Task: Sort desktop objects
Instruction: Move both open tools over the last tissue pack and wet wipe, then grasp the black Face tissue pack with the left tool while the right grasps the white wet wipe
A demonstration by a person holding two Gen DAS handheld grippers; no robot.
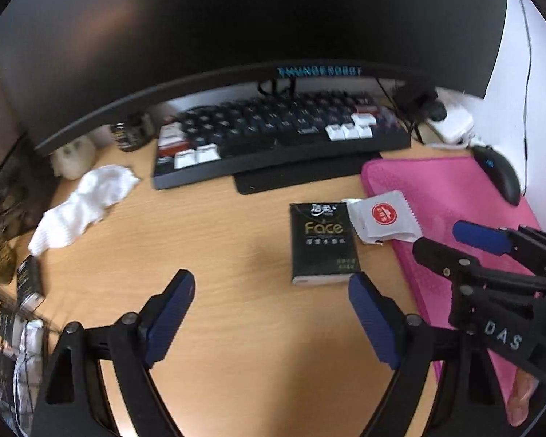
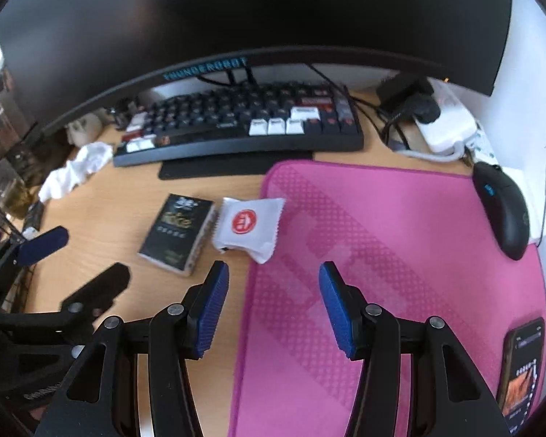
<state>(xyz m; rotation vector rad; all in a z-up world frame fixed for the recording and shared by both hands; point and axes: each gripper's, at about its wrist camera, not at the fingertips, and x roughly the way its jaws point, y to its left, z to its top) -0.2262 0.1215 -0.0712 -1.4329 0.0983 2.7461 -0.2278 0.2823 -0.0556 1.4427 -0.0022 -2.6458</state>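
Desk of light wood (image 1: 236,255) carries a flat black tissue pack with gold lettering (image 1: 322,244) and, touching its side, a white crinkled sachet with red round logo (image 2: 249,225) half on the pink textured mat (image 2: 400,236). Left gripper (image 1: 273,291) and right gripper (image 2: 271,291) are both wide apart and hold nothing. I think it is best to lower one gripper straight over one item, without pushing its neighbour.

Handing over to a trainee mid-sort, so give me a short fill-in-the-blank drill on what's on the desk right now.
1. The mat under the mouse is ____.
2. The white sachet bears a round ____ logo.
3. The black tissue pack lies directly ____ of the sachet in both views.
4. The left gripper and right gripper both stand ____.

Missing words: pink; red; left; open
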